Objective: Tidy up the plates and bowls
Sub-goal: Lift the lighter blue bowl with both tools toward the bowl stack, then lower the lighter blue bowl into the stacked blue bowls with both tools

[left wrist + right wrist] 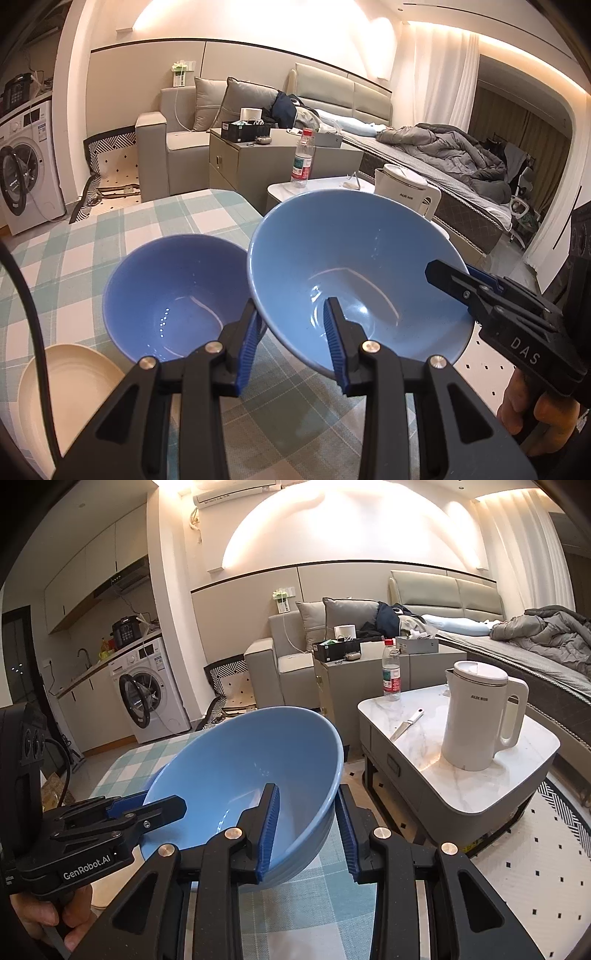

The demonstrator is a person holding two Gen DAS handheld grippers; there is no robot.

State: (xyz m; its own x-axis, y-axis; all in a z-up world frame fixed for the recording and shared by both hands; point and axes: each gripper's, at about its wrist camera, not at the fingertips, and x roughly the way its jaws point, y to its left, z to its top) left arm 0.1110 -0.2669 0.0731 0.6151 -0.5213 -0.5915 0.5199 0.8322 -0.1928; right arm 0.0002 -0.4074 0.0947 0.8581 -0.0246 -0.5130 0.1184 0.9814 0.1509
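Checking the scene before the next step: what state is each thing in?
Large blue bowl: tilted, off the table, rim gripped by both claws.
Small blue bowl: upright, empty.
Cream plate: flat, empty.
Left claw: shut on the rim.
Right claw: shut on the rim.

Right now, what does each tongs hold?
Left tongs: shut on the light blue bowl, at its rim.
Right tongs: shut on the same bowl's opposite rim.

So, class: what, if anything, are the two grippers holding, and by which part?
Both hold the large light blue bowl by its rim: the left gripper on the near-left edge, the right gripper on the opposite edge, one finger inside, one outside.
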